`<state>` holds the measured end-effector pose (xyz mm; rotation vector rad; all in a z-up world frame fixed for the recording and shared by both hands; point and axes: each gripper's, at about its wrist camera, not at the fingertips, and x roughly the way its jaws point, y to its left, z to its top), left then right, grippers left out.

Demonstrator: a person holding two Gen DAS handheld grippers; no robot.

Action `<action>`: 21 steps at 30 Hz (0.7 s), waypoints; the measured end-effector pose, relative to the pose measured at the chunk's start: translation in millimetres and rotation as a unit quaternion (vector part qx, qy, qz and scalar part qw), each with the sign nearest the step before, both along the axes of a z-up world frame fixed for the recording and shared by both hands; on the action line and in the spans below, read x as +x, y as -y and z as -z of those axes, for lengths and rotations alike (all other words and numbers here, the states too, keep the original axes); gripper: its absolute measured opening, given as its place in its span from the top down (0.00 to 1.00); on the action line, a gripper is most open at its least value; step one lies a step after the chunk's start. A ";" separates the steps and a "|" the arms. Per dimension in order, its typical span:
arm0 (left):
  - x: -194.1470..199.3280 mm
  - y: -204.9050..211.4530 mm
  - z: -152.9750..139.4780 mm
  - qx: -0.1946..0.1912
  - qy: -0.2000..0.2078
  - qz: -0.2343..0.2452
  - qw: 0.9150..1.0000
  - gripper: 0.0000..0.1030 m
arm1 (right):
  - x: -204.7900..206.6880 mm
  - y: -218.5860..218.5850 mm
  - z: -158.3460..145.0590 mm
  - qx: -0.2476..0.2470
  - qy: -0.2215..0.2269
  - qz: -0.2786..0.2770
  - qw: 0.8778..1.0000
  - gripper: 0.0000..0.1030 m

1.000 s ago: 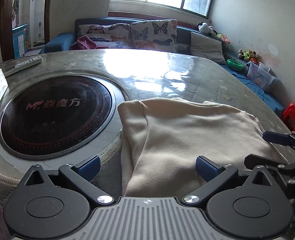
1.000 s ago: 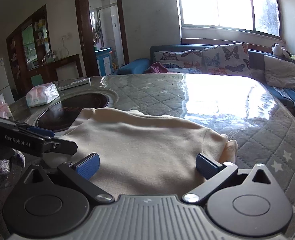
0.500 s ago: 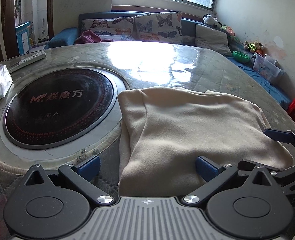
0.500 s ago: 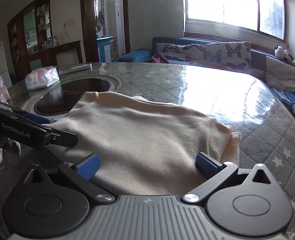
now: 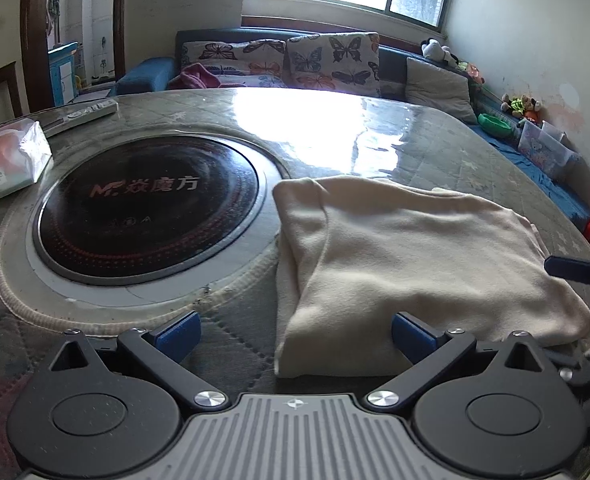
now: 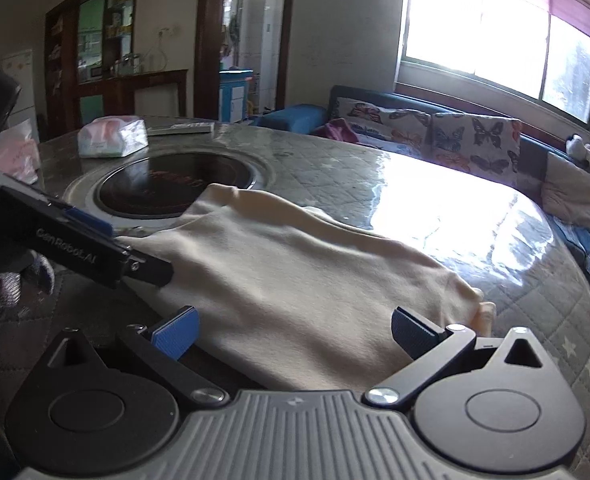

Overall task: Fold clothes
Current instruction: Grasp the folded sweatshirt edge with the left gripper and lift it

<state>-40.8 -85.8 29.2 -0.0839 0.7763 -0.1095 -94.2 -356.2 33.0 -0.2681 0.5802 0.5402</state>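
Observation:
A cream garment [image 5: 407,256] lies folded into a rough rectangle on the round table, right of the black hotplate; it also shows in the right wrist view [image 6: 295,280]. My left gripper [image 5: 295,334] is open and empty, just in front of the garment's near left corner. My right gripper [image 6: 295,330] is open and empty over the garment's near edge. The right gripper's finger [image 5: 571,270] shows at the garment's right side. The left gripper's body [image 6: 79,252] shows at the garment's left side.
A black round hotplate [image 5: 147,204] is set into the quilted table [image 5: 435,136]. A tissue pack [image 5: 3,164] and a remote [image 5: 83,114] lie at the far left. A sofa with butterfly cushions [image 5: 295,60] stands behind the table.
Both grippers have drawn back and up from the garment, so more of it and of the table shows. The garment lies still.

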 end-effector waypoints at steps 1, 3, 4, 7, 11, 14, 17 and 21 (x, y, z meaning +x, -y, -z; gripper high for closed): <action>-0.2 -3.5 -1.0 -0.001 0.002 -0.003 1.000 0.00 | -1.5 -4.1 -0.5 -0.006 0.000 -0.009 1.000 0.00; -0.5 -10.5 -2.9 -0.003 0.006 -0.010 1.000 0.00 | -4.3 -14.4 -0.7 -0.023 0.003 -0.027 0.999 0.00; -0.1 -14.5 -3.4 -0.005 0.006 -0.015 1.000 0.00 | -5.5 -18.7 -0.8 -0.030 0.004 -0.035 0.999 0.00; 0.8 -26.6 -5.0 -0.013 0.007 -0.030 0.999 0.00 | -11.3 -41.3 -1.2 -0.058 0.010 -0.079 0.995 0.00; 2.0 -42.7 -7.1 -0.023 0.009 -0.049 0.998 0.00 | -14.4 -67.5 -0.7 -0.082 0.018 -0.124 0.989 0.00; 2.8 -52.2 -8.4 -0.035 0.011 -0.058 0.998 0.00 | -13.8 -83.3 -1.2 -0.093 0.022 -0.150 0.984 0.05; 4.3 -62.4 -10.7 -0.055 0.011 -0.067 0.996 0.00 | -10.8 -95.6 -1.5 -0.100 0.020 -0.167 0.981 0.13; 6.4 -74.0 -13.8 -0.112 0.001 -0.068 0.991 0.00 | -7.6 -113.7 1.4 -0.126 0.028 -0.195 0.972 0.40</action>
